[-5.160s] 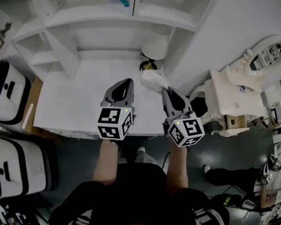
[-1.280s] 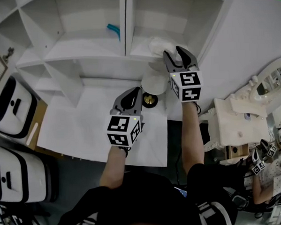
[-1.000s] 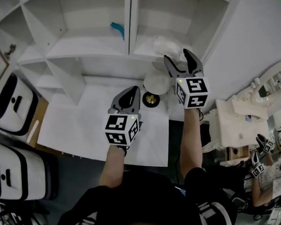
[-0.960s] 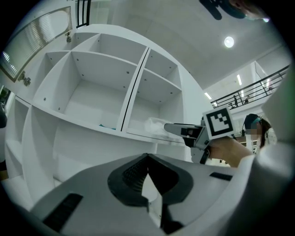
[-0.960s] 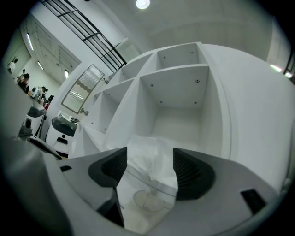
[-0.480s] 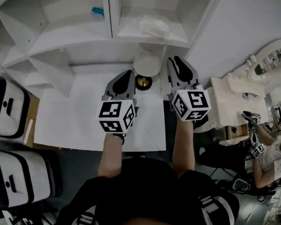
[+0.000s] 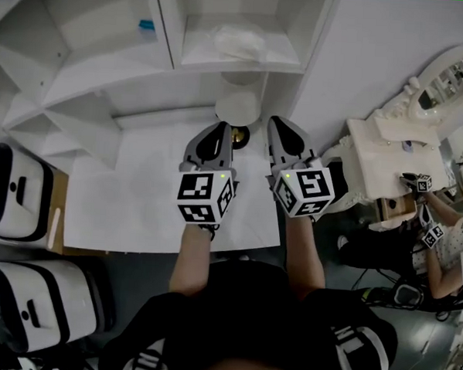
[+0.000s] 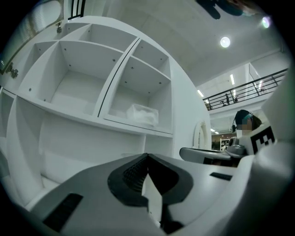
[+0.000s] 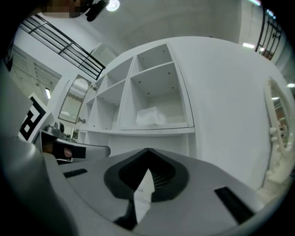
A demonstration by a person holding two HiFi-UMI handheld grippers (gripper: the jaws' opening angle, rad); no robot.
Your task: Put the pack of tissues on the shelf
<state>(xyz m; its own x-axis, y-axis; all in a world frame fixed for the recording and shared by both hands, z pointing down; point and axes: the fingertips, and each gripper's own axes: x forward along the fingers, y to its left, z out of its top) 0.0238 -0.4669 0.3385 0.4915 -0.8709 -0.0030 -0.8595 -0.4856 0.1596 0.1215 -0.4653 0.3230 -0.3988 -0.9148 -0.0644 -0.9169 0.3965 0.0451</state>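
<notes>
Fingers (image 9: 162,179) of the right gripper (image 7: 281,129) have just been closing and now meet at their tips with nothing between them; the fingers (image 8: 131,174) of the left gripper (image 7: 217,132) are likewise pressed together and empty. Only pale background shows through the slit behind each pair of tips. Both grippers point level toward the white shelf (image 7: 245,65), side by side over the far end of a white table (image 7: 130,198), each with its marker cube nearest the person.

The pack of tissues (image 7: 239,41) lies in the right-hand upper compartment of the shelf, resting on its floor, well apart from both grippers; both gripper views show it there as a crumpled, translucent white bundle, above and beyond the jaws. In the compartment to its left lies a small blue thing (image 7: 147,25); what it is I cannot tell.

Below the tissue compartment a lamp (image 7: 237,105) with a white shade stands on the table, between the two grippers' tips in the head view, with its brass base just beside the left gripper. To the right stands an ornate white dresser (image 7: 380,149) with an oval mirror (image 7: 452,76); at the left edge, two white-and-black cases (image 7: 14,192).
</notes>
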